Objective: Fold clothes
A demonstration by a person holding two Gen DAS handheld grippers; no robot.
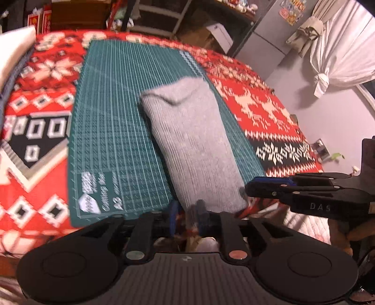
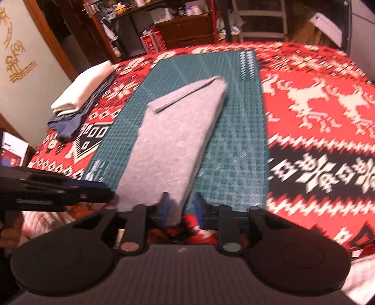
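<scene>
The left gripper (image 1: pixel 186 211) is seen at the near edge of a folded grey knit garment (image 1: pixel 189 145), its blue-tipped jaws set narrowly with the cloth's near left corner between them, though blur keeps the grip from being certain. The right gripper (image 2: pixel 181 205) is placed at the near right corner of the same garment (image 2: pixel 173 140); its jaws stand somewhat apart, the left one against the cloth edge, and whether the cloth is pinched cannot be told. In each wrist view the other gripper is seen from the side, close to the garment's near end.

The garment is laid lengthwise on a green cutting mat (image 1: pixel 112 112), narrowing toward a folded far end. The mat is spread over a red blanket (image 2: pixel 316 145) patterned with white reindeer, snowflakes and black bands, which covers the supporting surface; whether that is a bed or a table cannot be told.

Beyond, at the far left of the blanket, a stack of folded clothes (image 2: pixel 82 93) is seen, cream on top of navy. Further back, cluttered wooden shelves (image 2: pixel 164 21) are visible, and in the left view a grey refrigerator (image 1: pixel 276 30) with magnets and a knotted white curtain (image 1: pixel 339 54) against a pale wall
</scene>
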